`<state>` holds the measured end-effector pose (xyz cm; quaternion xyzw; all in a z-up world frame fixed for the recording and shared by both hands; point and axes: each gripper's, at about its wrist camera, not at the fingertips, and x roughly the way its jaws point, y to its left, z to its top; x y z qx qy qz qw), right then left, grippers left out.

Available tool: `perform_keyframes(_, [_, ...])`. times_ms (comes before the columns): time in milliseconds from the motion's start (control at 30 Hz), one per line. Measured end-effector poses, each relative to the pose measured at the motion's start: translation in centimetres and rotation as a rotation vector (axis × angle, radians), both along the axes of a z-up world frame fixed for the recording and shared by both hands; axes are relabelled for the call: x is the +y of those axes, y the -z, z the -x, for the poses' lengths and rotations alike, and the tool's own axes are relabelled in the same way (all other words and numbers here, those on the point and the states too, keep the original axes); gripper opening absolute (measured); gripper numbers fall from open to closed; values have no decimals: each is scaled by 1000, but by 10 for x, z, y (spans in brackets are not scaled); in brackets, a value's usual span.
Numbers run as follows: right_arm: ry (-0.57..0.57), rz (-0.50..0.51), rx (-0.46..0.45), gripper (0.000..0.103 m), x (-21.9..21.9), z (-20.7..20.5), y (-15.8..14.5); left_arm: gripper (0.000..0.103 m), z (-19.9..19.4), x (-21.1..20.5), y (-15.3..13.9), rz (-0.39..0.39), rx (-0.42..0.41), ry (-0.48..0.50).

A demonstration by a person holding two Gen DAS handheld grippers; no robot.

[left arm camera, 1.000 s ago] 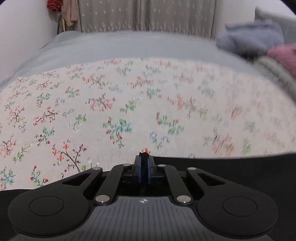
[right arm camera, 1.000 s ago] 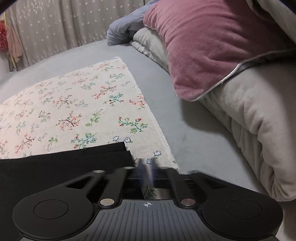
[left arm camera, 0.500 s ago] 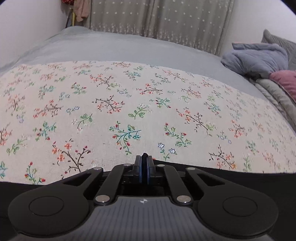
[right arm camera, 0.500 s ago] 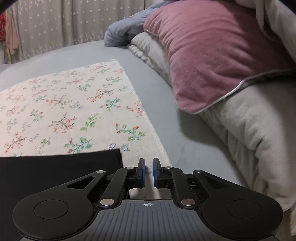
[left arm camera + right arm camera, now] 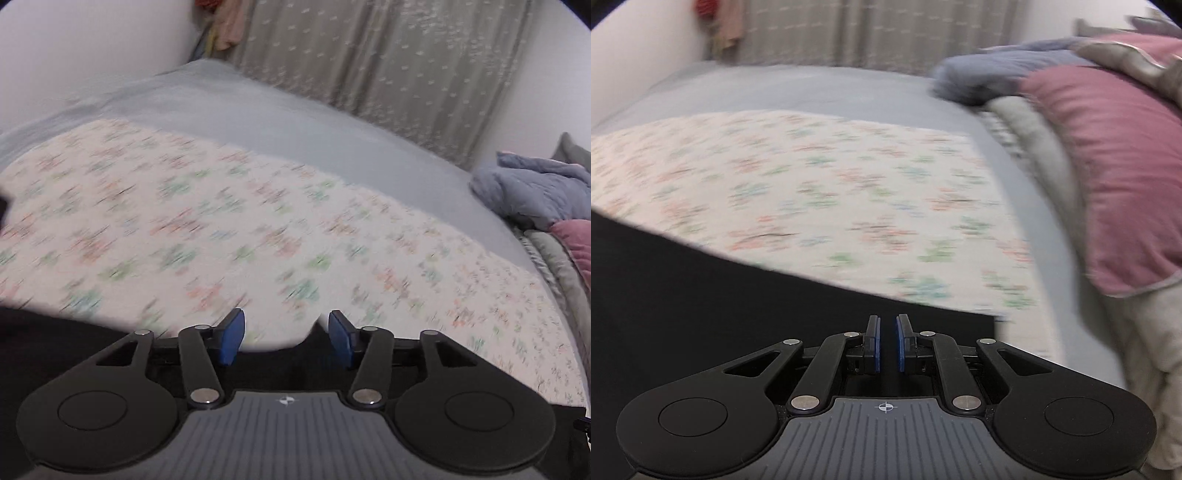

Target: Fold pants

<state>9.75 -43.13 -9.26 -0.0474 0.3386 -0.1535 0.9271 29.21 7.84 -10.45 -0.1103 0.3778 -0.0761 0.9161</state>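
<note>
The black pants point(image 5: 701, 295) lie flat on a floral cloth point(image 5: 831, 177) on the bed. In the right wrist view they fill the lower left, with a straight far edge and a corner point(image 5: 991, 317) at right. My right gripper point(image 5: 886, 341) hovers over the pants with a small gap between its blue pads, holding nothing. In the left wrist view the pants point(image 5: 44, 339) show as a black band under my left gripper point(image 5: 283, 334), which is wide open and empty.
A pink pillow point(image 5: 1115, 173), beige bedding point(image 5: 1027, 136) and a blue-grey blanket point(image 5: 982, 77) are piled on the right. Grey bedsheet point(image 5: 295, 122) lies beyond the floral cloth point(image 5: 221, 229). Curtains point(image 5: 388, 66) hang behind the bed. Both views are blurred.
My left gripper was shut on the pants and has opened wide, letting go. My right gripper let go earlier and has moved left over the pants. Both views have swung.
</note>
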Motion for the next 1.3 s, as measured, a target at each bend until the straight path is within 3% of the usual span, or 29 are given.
perform_keyframes(100, [-98, 4, 27, 12, 39, -7, 2, 58, 27, 23, 10, -46, 37, -33])
perform_keyframes(200, [-229, 48, 67, 11, 89, -8, 9, 58, 39, 61, 25, -146, 40, -151])
perform_keyframes(333, [-306, 46, 139, 10, 127, -6, 23, 55, 44, 129, 54, -76, 122, -304])
perform_keyframes(400, [-296, 79, 166, 9, 129, -8, 33, 52, 49, 153, 56, -6, 92, -301])
perform_keyframes(467, [-271, 41, 159, 10, 119, -7, 32, 50, 52, 167, 57, 58, 77, -307])
perform_keyframes(533, [-201, 9, 152, 10, 103, -6, 30, 28, 53, 177, 60, 87, 79, -321])
perform_keyframes(600, [-145, 49, 152, 10, 90, -1, 31, 18, 52, 185, 63, 108, 82, -338])
perform_keyframes(700, [-82, 70, 148, 10, 70, 7, 32, 17, 53, 195, 61, 162, 79, -346])
perform_keyframes(867, [51, 172, 163, 13, 51, 20, 33, 17, 67, 212, 48, 128, 23, -407])
perform_keyframes(967, [115, 254, 178, 14, 51, 21, 37, 24, 81, 219, 36, 210, -6, -471])
perform_keyframes(1033, [104, 287, 164, 14, 63, 27, 29, 34, 93, 205, 20, 233, -60, -407])
perform_keyframes(1133, [-26, 195, 13, 14, 106, 50, 0, 45, 108, 167, 2, 201, -110, -261])
perform_keyframes(1200, [-122, 91, -49, 14, 141, 58, -11, 47, 116, 136, 2, 162, -101, -183])
perform_keyframes(1300, [-276, 1, -25, 14, 205, 59, 2, 47, 121, 83, 15, 116, -37, -66])
